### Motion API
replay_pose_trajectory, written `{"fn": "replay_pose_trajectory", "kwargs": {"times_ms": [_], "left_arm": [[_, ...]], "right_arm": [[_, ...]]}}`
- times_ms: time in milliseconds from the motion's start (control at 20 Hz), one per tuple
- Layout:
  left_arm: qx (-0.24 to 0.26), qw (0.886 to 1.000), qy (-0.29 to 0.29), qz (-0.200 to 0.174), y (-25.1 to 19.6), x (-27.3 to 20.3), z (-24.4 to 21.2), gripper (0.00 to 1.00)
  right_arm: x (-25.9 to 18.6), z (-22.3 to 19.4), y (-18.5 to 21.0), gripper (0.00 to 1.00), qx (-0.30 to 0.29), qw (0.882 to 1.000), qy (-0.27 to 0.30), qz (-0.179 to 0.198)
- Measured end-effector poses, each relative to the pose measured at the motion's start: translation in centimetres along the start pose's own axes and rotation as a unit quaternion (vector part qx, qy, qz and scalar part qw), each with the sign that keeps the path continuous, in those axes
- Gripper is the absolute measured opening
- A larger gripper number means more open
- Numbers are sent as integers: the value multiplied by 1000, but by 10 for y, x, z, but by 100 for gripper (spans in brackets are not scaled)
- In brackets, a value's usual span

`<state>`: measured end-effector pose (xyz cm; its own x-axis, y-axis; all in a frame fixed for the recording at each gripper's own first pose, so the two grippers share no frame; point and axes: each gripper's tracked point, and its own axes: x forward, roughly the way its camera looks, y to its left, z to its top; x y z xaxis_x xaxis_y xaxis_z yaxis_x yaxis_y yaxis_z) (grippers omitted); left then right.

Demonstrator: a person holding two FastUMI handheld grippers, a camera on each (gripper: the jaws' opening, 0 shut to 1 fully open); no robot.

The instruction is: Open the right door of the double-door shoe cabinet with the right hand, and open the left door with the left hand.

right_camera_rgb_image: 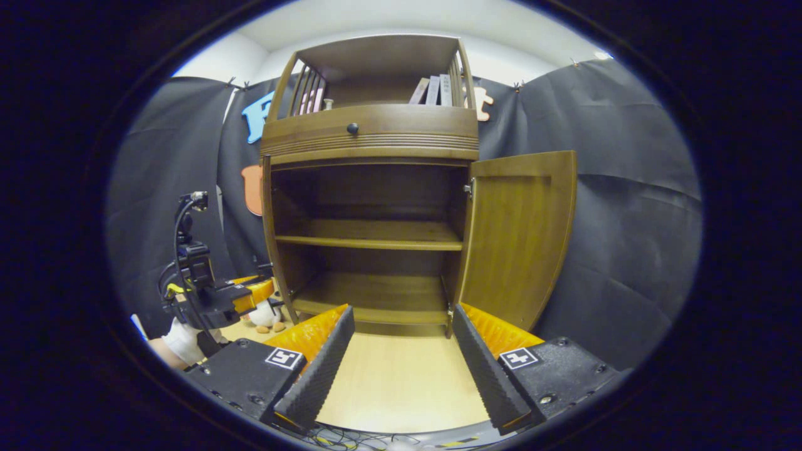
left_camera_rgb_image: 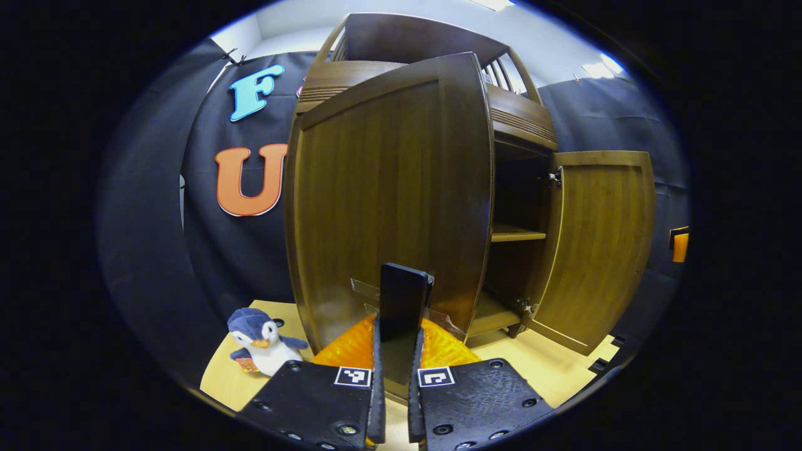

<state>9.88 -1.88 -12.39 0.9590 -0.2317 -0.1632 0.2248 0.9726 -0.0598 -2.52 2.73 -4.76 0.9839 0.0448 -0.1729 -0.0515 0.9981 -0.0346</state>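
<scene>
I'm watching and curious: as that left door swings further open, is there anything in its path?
Possibly. A plush penguin sits on the table beside the left door, on its outer side. The left gripper is shut on the door's handle; nothing else visible blocks it.

left gripper view: very close to the left door [left_camera_rgb_image: 388, 188], looking at it | right gripper view: farther back, facing the open shoe cabinet [right_camera_rgb_image: 369, 232] | both see the right door [left_camera_rgb_image: 598, 244]

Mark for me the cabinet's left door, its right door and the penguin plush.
left door [left_camera_rgb_image: 388, 207]: left gripper view, middle of its wooden panel.
right door [right_camera_rgb_image: 517, 238]: right gripper view, centre of its inner face.
penguin plush [left_camera_rgb_image: 266, 344]: left gripper view, on its white belly.
</scene>
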Motion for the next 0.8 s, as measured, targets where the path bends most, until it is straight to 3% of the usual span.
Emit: {"fn": "replay_pose_trajectory", "kwargs": {"times_ms": [350,400,450,500,550,600,650,700,800], "left_arm": [[-4,999,-8,34,38,-33,-3,13],[-11,999,1,50,49,-36,-7,21],[-14,998,-8,54,55,-41,-8,2],[-16,998,-5,62,63,-44,-9,10],[-13,997,-7,72,73,-49,-7,2],[-9,997,-6,79,81,-58,-7,0],[-9,996,-7,84,89,-55,-8,8],[-11,996,-6,86,94,-56,-8,0],[-19,996,-10,85,106,-59,-8,0]], "right_arm": [[-1,-5,19,99,5,1000,2,25],[0,-5,22,99,5,1000,1,29],[-1,-6,25,99,4,999,1,32],[0,-5,28,99,4,999,0,36],[0,-6,30,99,3,999,2,39],[0,-7,32,100,2,999,2,42],[0,-8,33,99,1,999,3,44],[0,-9,35,100,0,999,3,46],[1,-10,36,99,0,999,6,50]]}}
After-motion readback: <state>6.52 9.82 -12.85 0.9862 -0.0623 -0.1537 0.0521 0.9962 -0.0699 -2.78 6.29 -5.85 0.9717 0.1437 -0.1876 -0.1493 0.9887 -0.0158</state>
